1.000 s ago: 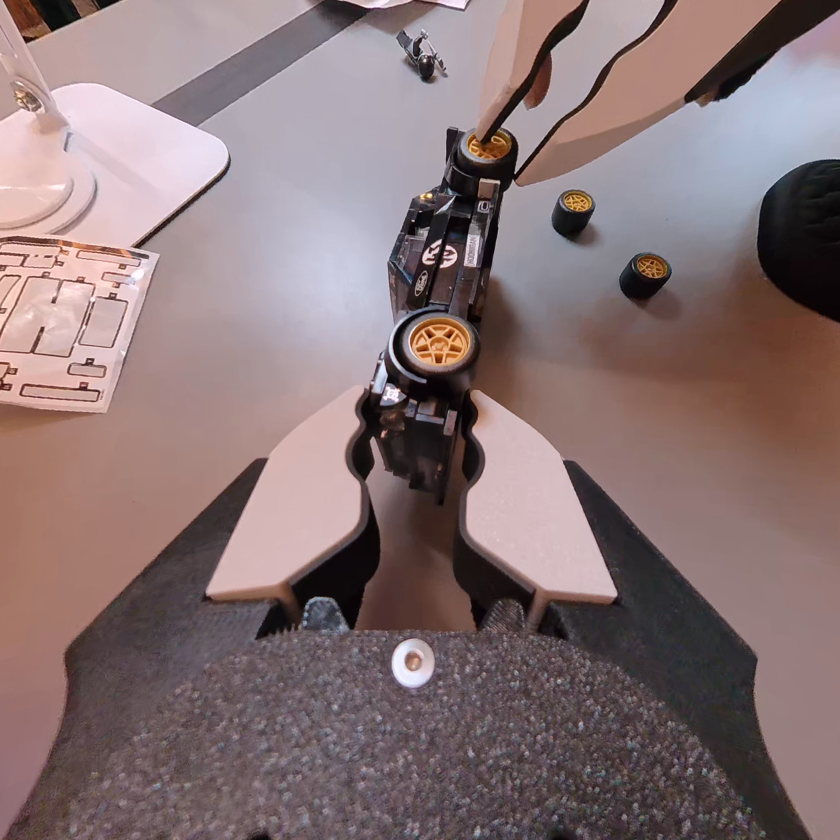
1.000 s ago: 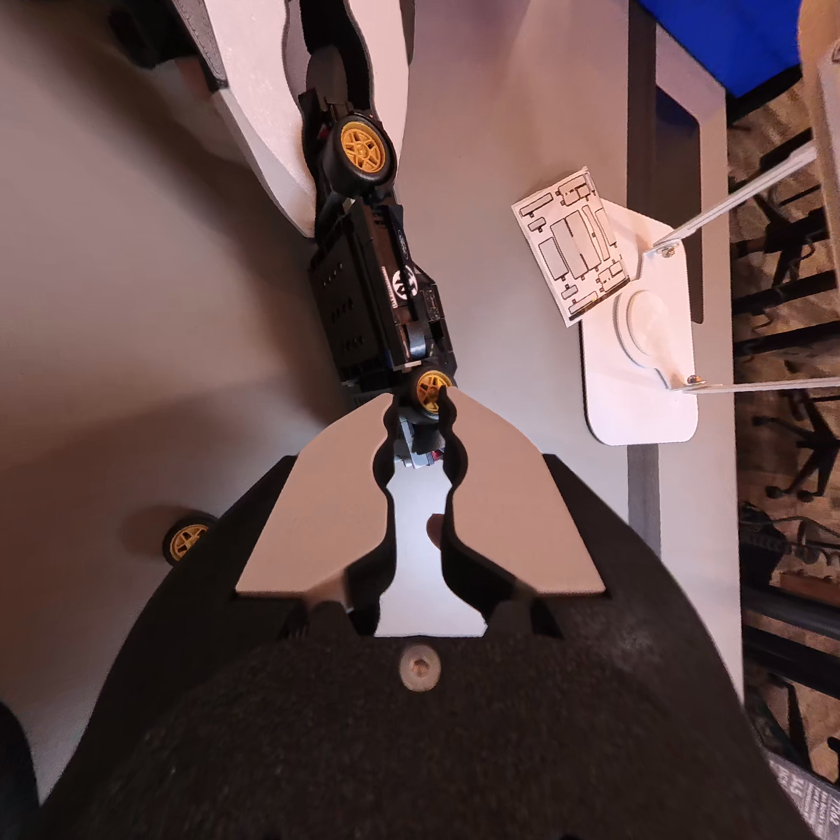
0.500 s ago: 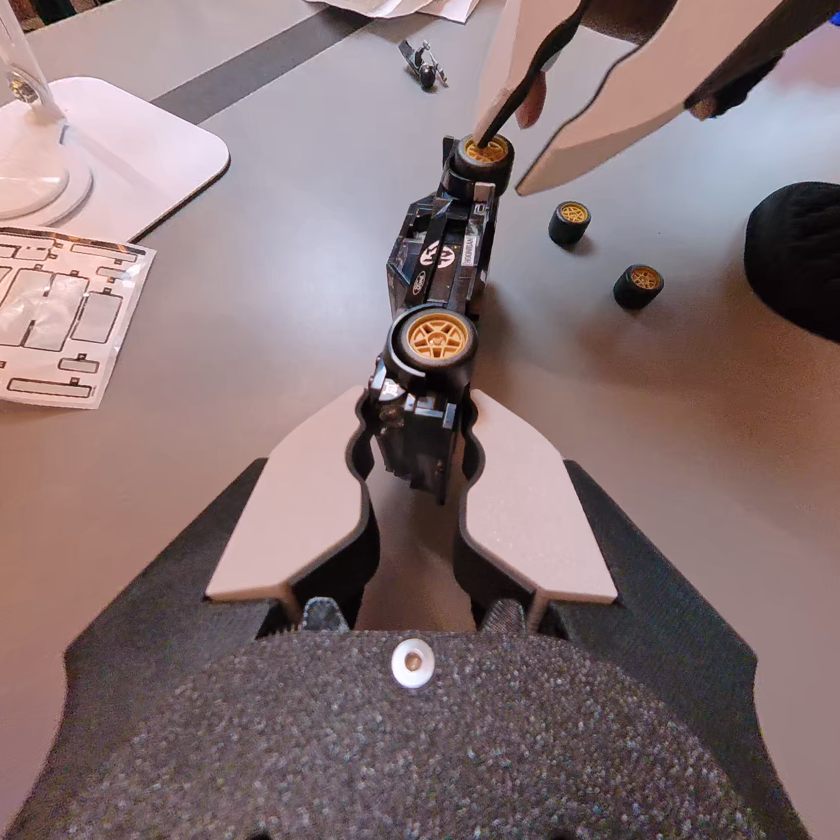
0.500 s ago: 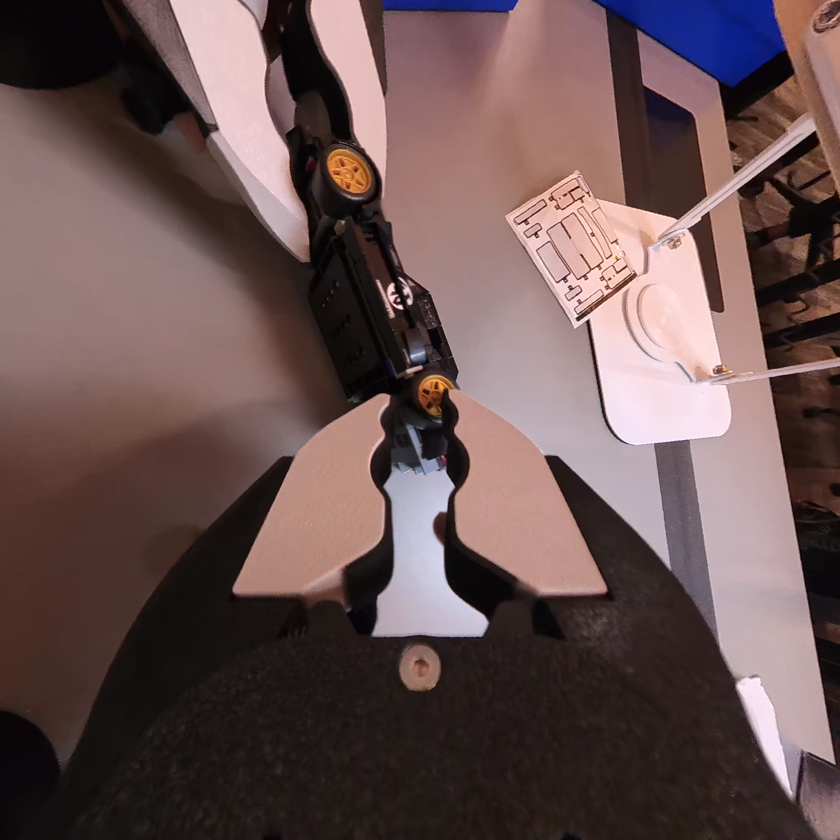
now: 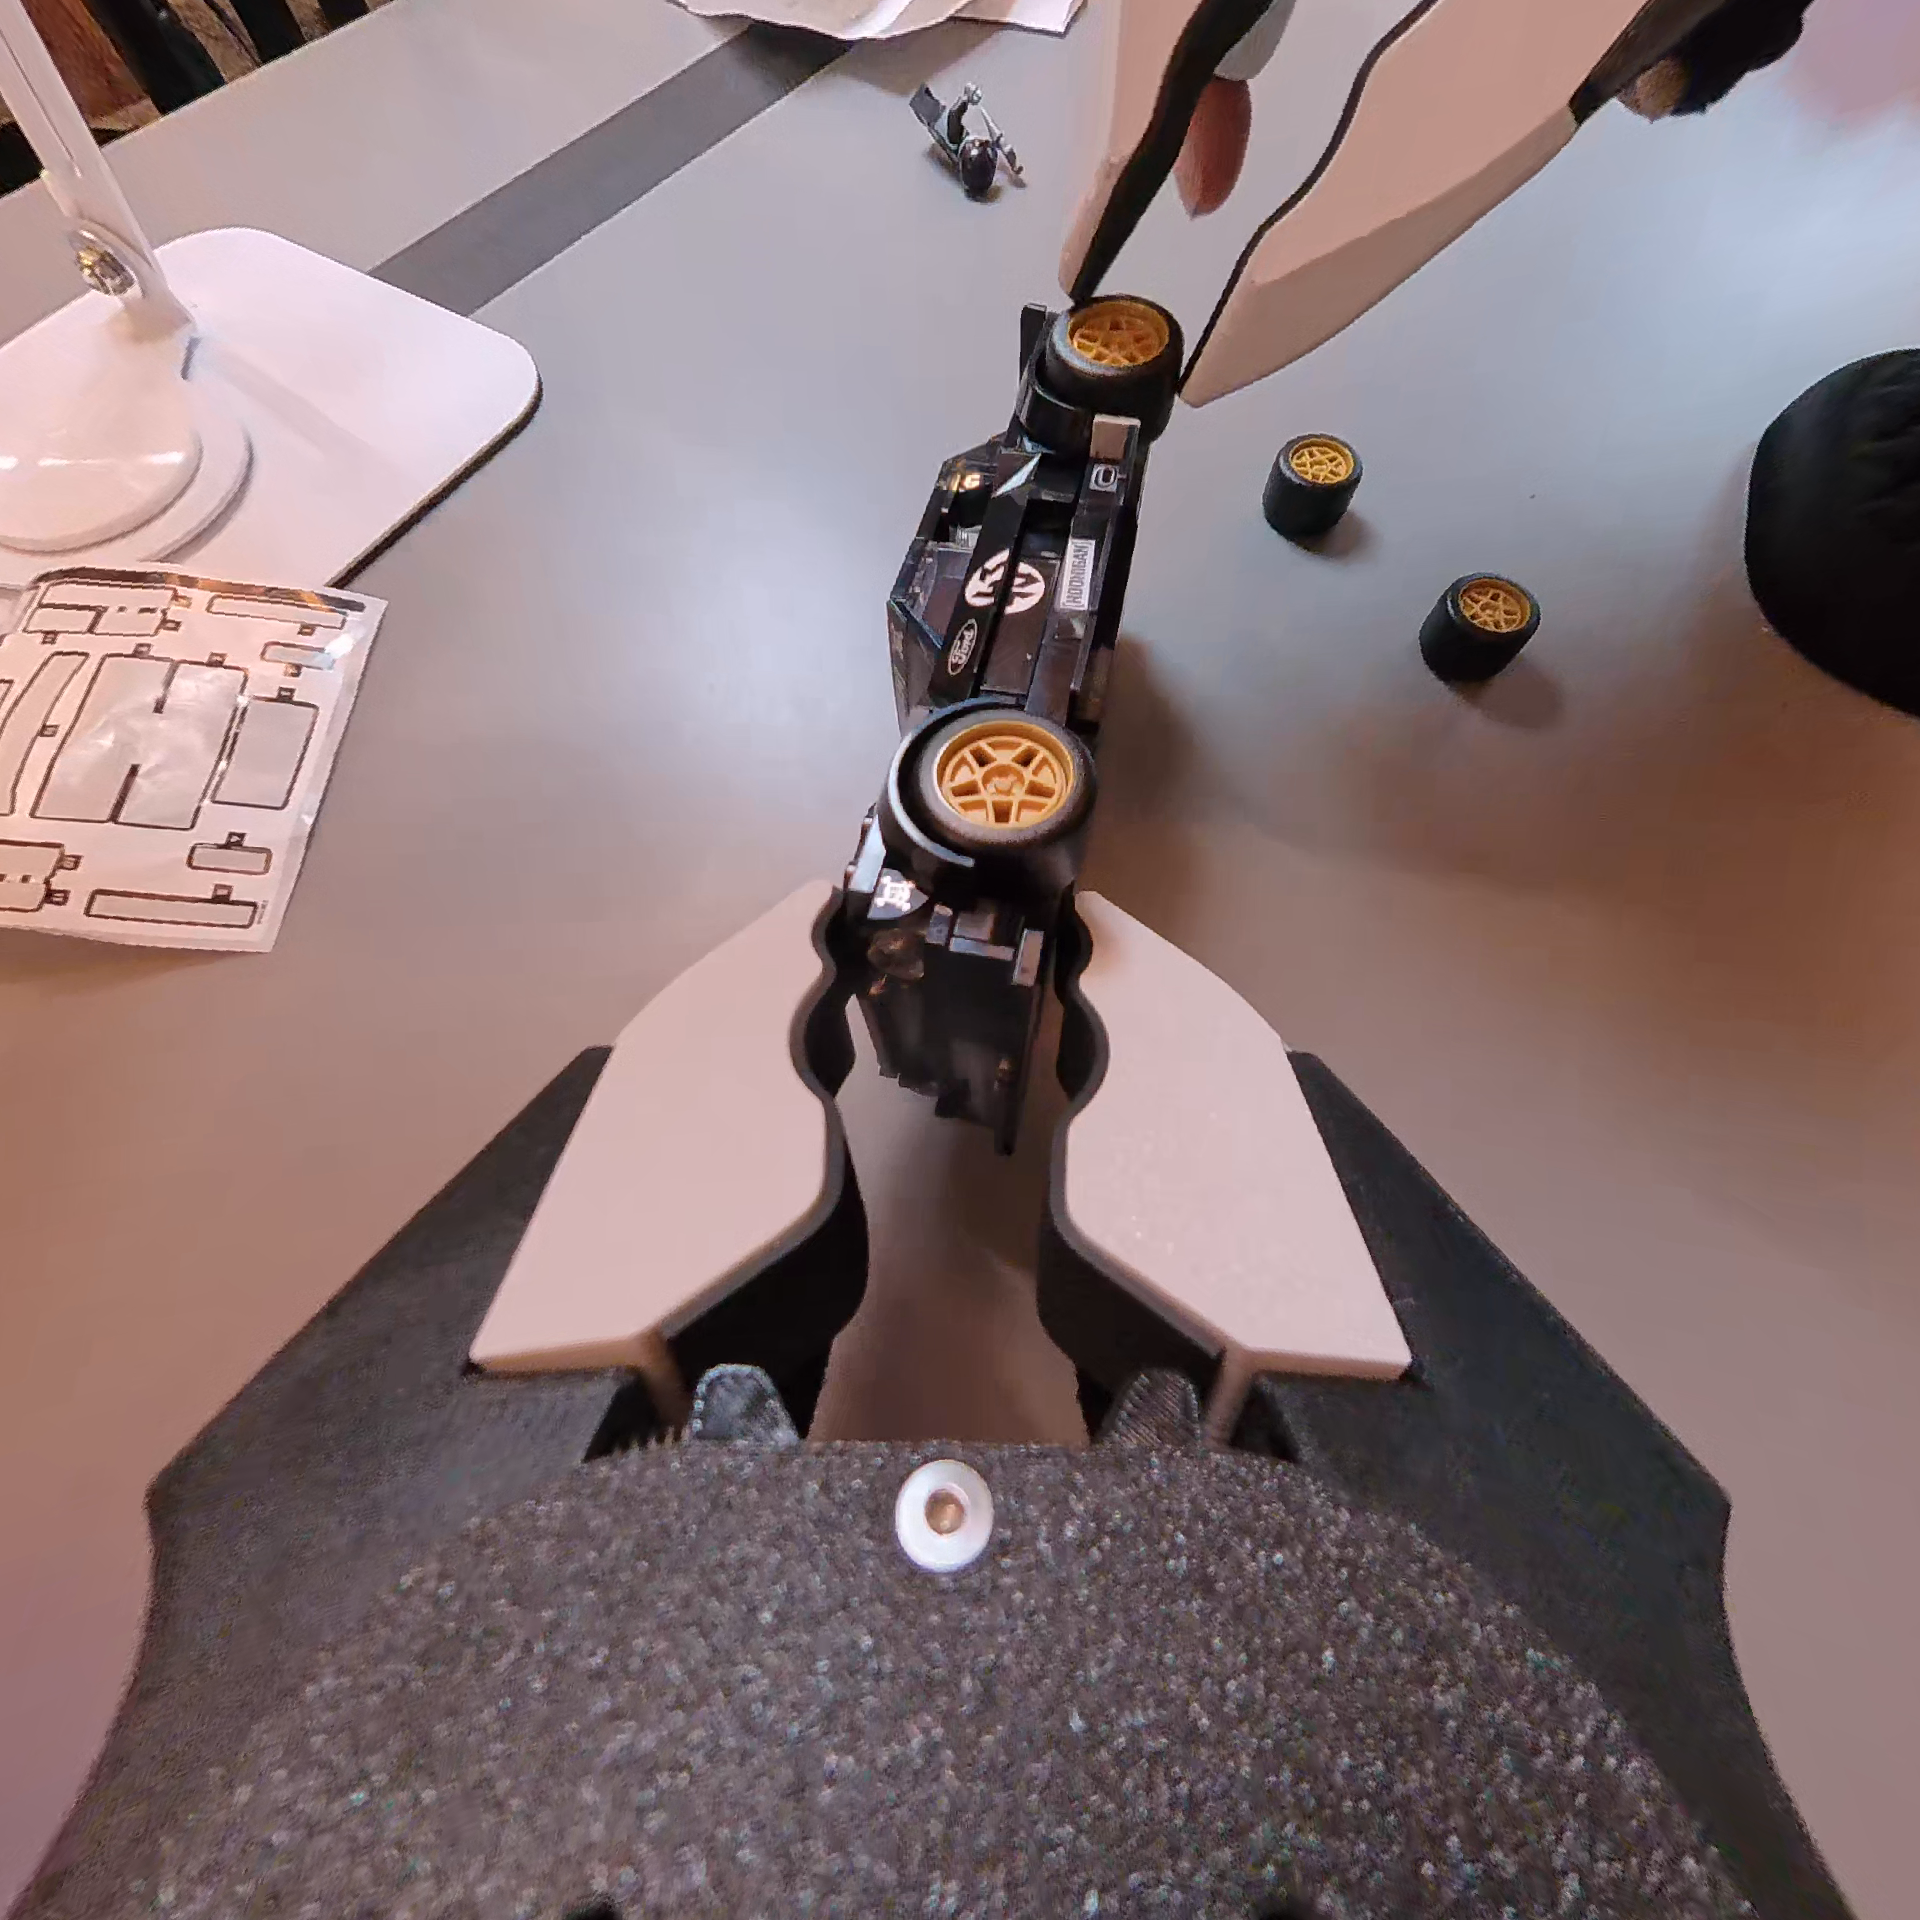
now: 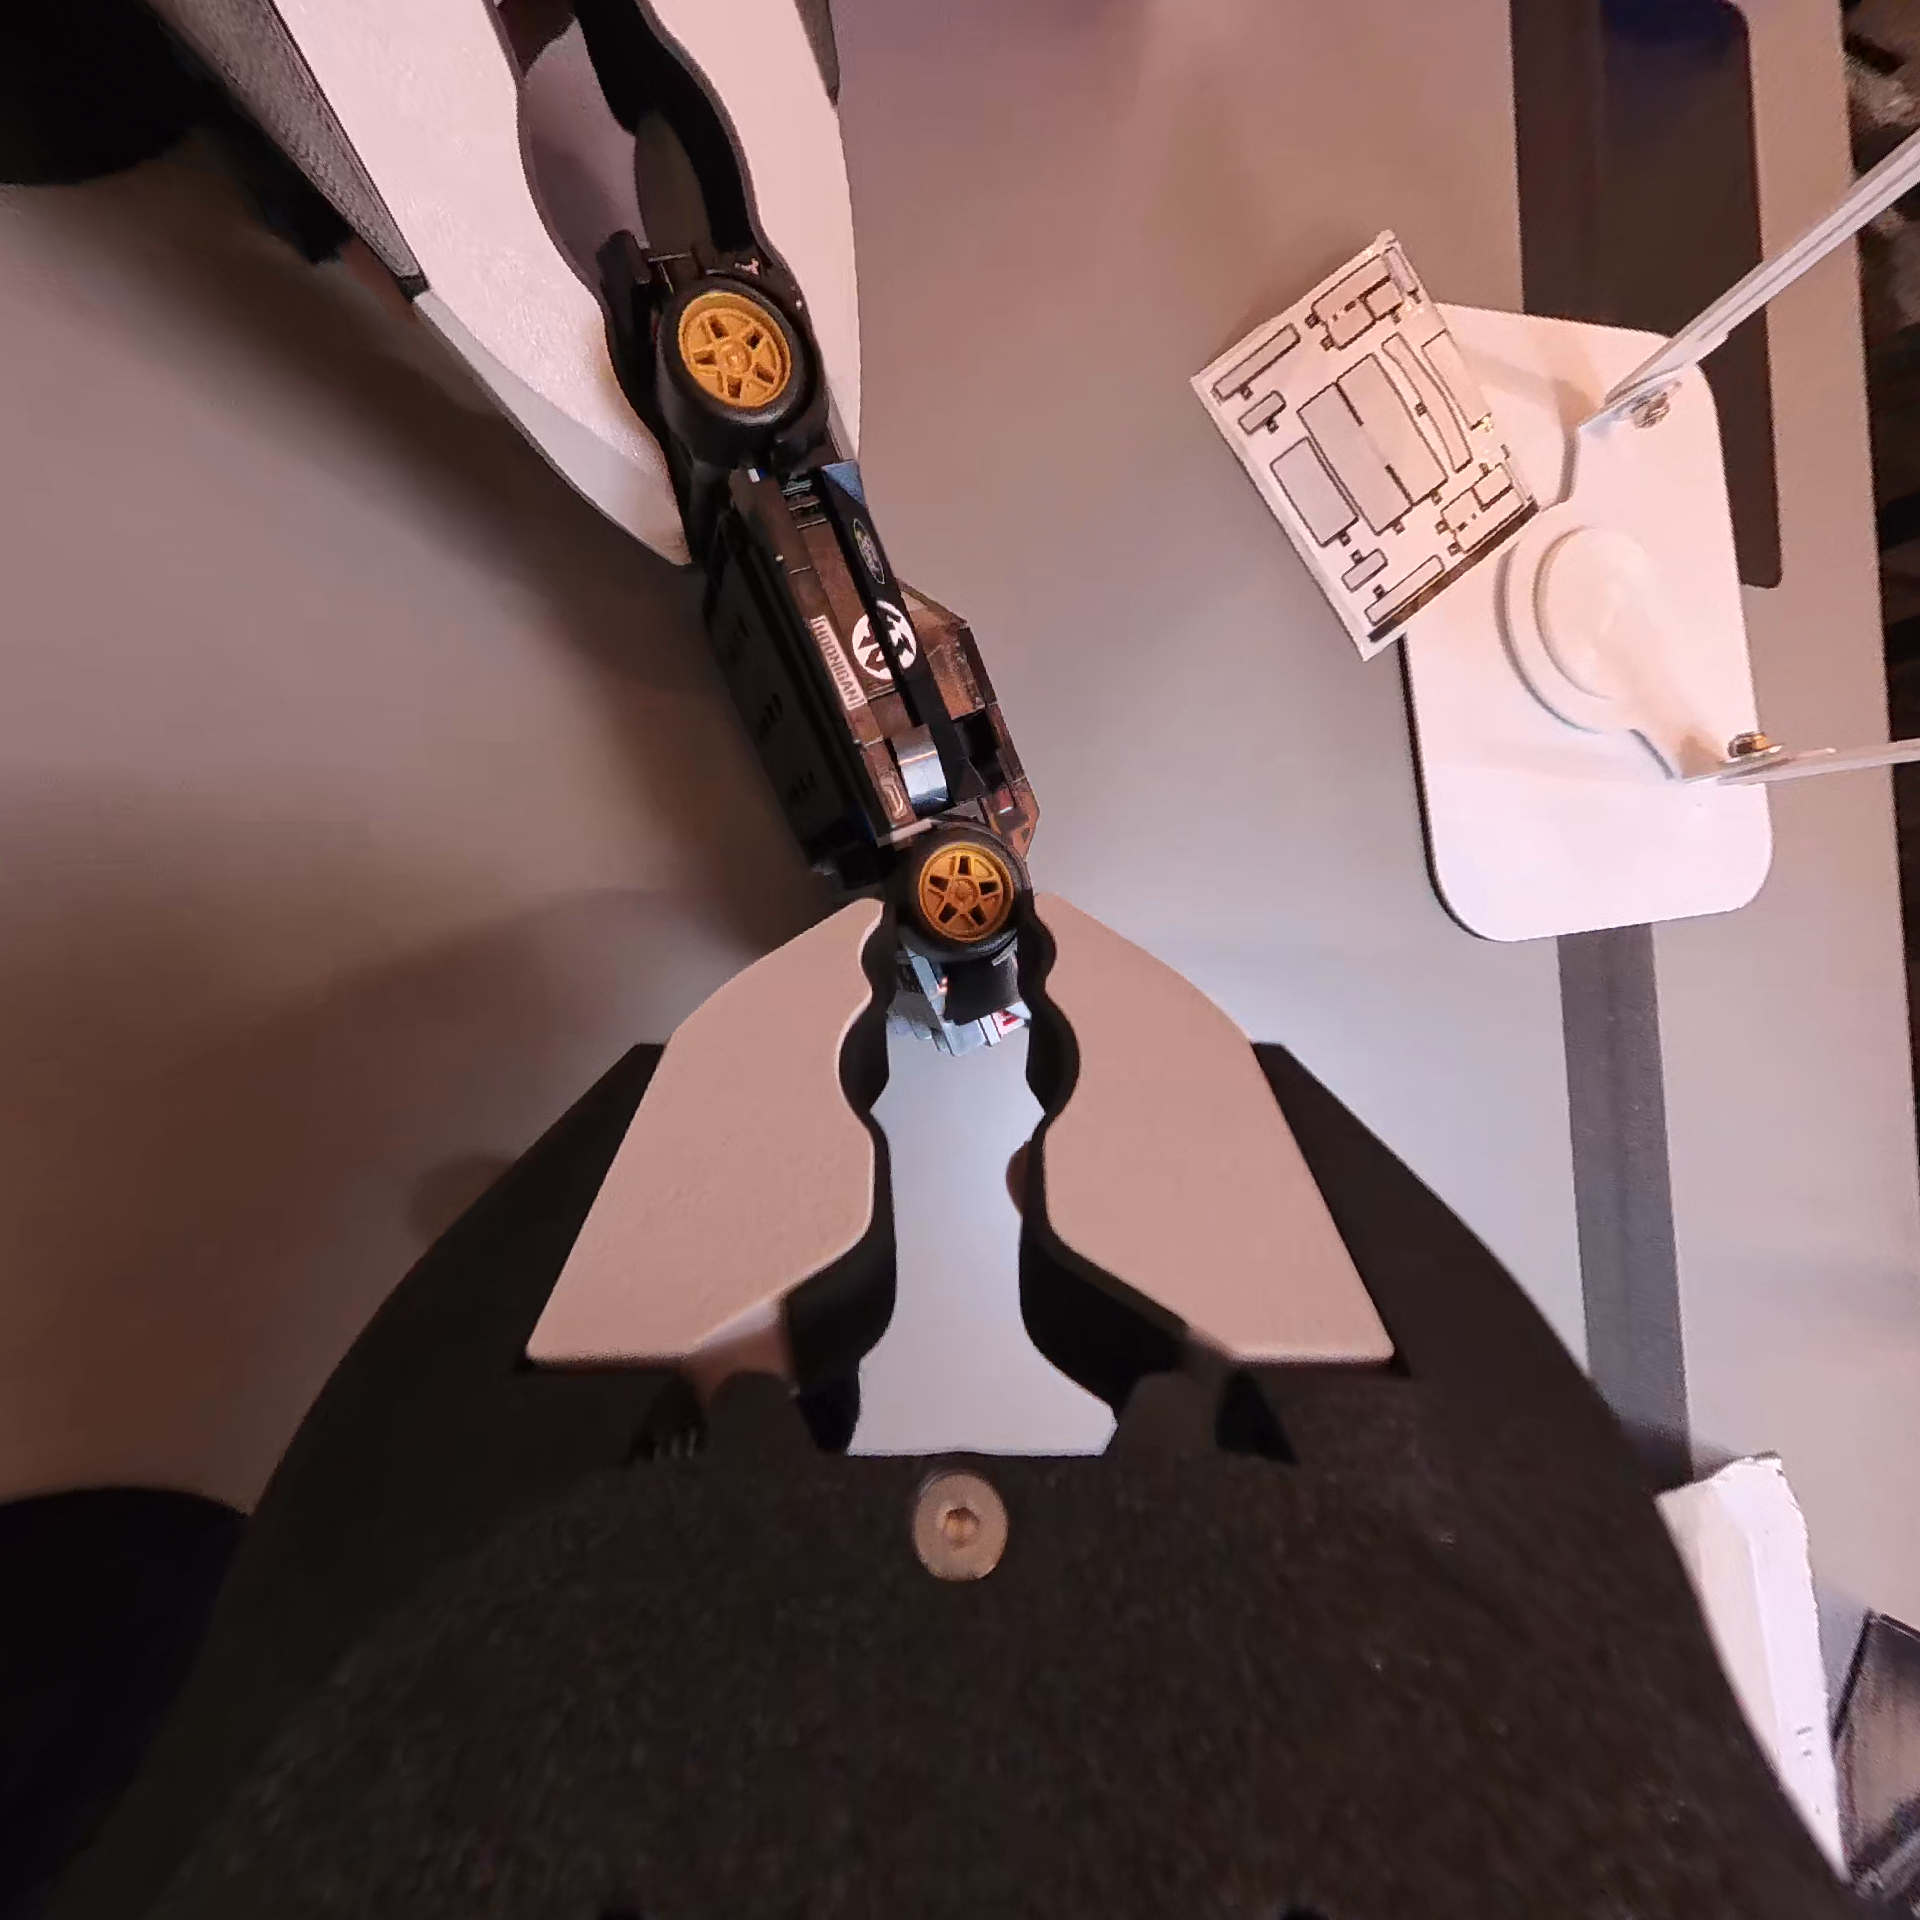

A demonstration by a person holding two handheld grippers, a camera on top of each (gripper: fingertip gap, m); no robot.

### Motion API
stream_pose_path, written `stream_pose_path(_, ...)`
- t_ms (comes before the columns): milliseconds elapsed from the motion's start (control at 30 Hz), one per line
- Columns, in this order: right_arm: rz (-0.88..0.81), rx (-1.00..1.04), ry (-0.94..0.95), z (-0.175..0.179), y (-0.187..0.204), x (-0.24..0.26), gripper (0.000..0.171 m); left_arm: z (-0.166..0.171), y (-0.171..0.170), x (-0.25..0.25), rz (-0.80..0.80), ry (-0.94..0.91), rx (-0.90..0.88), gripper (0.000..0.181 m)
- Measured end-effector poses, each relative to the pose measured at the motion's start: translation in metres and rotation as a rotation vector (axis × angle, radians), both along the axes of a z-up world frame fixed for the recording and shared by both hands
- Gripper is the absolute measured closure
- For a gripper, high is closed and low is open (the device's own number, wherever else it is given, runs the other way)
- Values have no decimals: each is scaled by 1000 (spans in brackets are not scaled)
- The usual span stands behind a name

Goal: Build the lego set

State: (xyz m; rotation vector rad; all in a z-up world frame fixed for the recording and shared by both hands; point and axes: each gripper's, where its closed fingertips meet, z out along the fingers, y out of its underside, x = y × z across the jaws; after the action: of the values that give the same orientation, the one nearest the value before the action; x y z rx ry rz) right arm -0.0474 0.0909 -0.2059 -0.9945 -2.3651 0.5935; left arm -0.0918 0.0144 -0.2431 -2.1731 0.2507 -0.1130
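Observation:
A black Lego car [image 5: 1029,603] lies on its side on the grey table, gold-hubbed wheels facing up. My left gripper [image 5: 951,914] is shut on the car's near end, just behind the large wheel [image 5: 992,784]. My right gripper [image 5: 1132,343] reaches in from the far side, its fingertips closed on either side of the small wheel [image 5: 1117,338] mounted at the far end. In the right wrist view, the right gripper [image 6: 956,920] clasps that wheel [image 6: 964,885]; the car [image 6: 831,675] runs away to the left gripper's fingers [image 6: 499,260]. Two loose wheels [image 5: 1311,478] [image 5: 1481,621] stand right of the car.
A sticker sheet [image 5: 135,748] lies left of the car beside a white stand base [image 5: 208,395]. A small dark Lego part [image 5: 971,140] and papers sit at the far edge. A black rounded object [image 5: 1849,540] is at the right. My right fingertips sit around 10 cm from my left ones. Left tips and right tips are each some 30 cm from the white stand base [image 5: 208,395]. Seen from the right wrist view [image 6: 1612,734] as well.
The right gripper's fingertips went from pressing on the small wheel's hub to straddling the wheel. The left gripper keeps its hold on the car, which has barely moved.

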Motion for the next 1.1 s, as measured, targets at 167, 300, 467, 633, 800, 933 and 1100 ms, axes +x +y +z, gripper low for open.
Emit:
stream_pose_path(167, 34, 88, -52, -2, 1, 2, 149, 1, 0, 1, -7, 18, 1, 144)
stream_pose_path(300, 61, 137, -85, -3, -1, 1, 149, -2, -1, 0, -6, 9, -11, 144)
stream_pose_path(467, 82, 143, -84, -3, -4, 1, 149, -6, -3, 0, -7, 18, -21, 144)
stream_pose_path(633, 57, 115, -55, -3, -4, -2, 149, -6, -4, 0, -8, 0, -25, 144)
stream_pose_path(800, -15, 32, 37, 6, -3, -8, 146, -8, -4, -3, 14, -62, -38, 144)
stream_pose_path(933, -41, -52, 62, 18, -3, -8, 146, -5, -3, -1, 12, -115, -40, 144)
stream_pose_path(1100, -94, -144, -22, 8, 0, -8, 144, -3, -2, 2, 0, -241, -82, 144)
